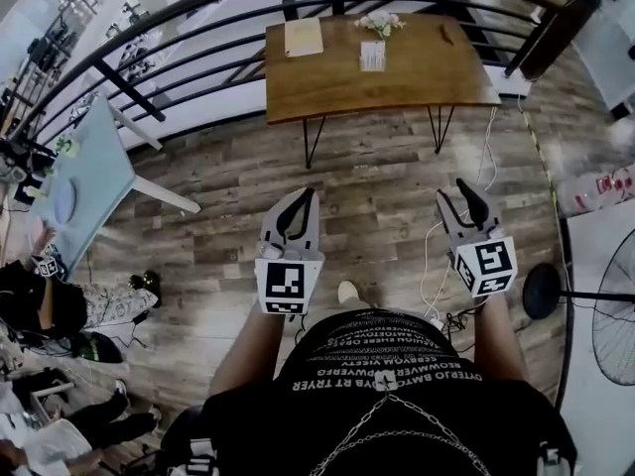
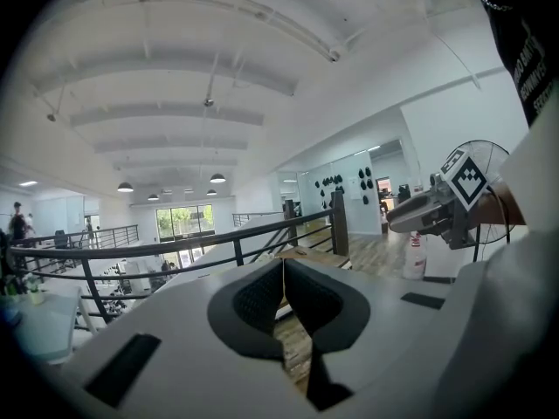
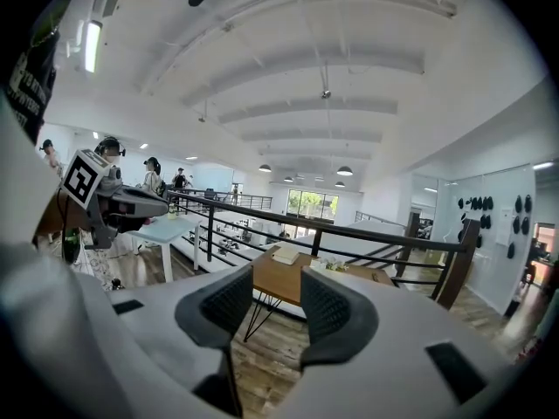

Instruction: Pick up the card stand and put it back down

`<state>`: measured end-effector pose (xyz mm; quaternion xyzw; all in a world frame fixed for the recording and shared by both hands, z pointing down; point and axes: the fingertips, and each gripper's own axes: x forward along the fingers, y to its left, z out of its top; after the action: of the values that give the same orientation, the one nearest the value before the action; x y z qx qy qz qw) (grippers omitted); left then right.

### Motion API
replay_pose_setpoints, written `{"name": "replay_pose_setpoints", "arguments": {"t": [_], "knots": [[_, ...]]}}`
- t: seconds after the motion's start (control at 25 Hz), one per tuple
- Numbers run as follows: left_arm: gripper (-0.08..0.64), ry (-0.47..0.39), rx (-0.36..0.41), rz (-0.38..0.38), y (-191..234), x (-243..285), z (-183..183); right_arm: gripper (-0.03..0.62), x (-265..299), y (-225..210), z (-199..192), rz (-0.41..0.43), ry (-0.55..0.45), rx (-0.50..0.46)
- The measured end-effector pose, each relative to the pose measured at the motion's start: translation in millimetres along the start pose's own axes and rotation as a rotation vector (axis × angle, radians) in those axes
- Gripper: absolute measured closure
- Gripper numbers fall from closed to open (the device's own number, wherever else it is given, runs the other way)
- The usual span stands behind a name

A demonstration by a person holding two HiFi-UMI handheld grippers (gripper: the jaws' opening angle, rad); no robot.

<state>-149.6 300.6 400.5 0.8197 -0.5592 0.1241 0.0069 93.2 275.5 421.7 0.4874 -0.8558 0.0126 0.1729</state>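
The card stand (image 1: pixel 372 56), a small white upright card, stands on the wooden table (image 1: pixel 417 72) far ahead, by the railing. Beside it lie a pale notebook (image 1: pixel 304 37) and a small bunch of flowers (image 1: pixel 379 23). Both grippers are held out over the plank floor, well short of the table. My left gripper (image 1: pixel 304 198) (image 2: pixel 282 264) has its fingertips touching, with nothing between them. My right gripper (image 1: pixel 462 196) (image 3: pixel 277 278) stands open and empty, and between its jaws the right gripper view shows the table (image 3: pixel 383 273) with the notebook (image 3: pixel 286 254).
A black metal railing (image 1: pixel 198 62) curves behind the table. A light blue table (image 1: pixel 84 181) stands at the left with people near it. At the right are a floor fan (image 1: pixel 615 310) and a white surface (image 1: pixel 605 256). Cables (image 1: pixel 437 266) trail on the floor.
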Motion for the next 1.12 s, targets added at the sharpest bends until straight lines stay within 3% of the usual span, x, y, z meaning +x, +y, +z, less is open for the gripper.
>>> {"name": "replay_pose_setpoints", "arguments": {"t": [0.4, 0.6, 0.72, 1.12], "knots": [[0.531, -0.004, 0.002, -0.069, -3.1, 11.9, 2.7, 0.414, -8.4, -5.4, 5.5, -0.059, 0.017, 0.006], [0.531, -0.028, -0.034, -0.044, 7.6, 10.0, 10.8, 0.413, -12.5, -3.2, 15.8, -0.07, 0.005, -0.014], [0.531, -0.036, -0.004, -0.055, 2.9, 9.4, 12.2, 0.413, -9.8, -2.0, 17.9, -0.067, -0.002, -0.019], [0.531, 0.012, -0.016, -0.01, 10.8, 8.0, -3.9, 0.411, 3.5, -5.0, 13.4, -0.031, -0.011, -0.015]]}}
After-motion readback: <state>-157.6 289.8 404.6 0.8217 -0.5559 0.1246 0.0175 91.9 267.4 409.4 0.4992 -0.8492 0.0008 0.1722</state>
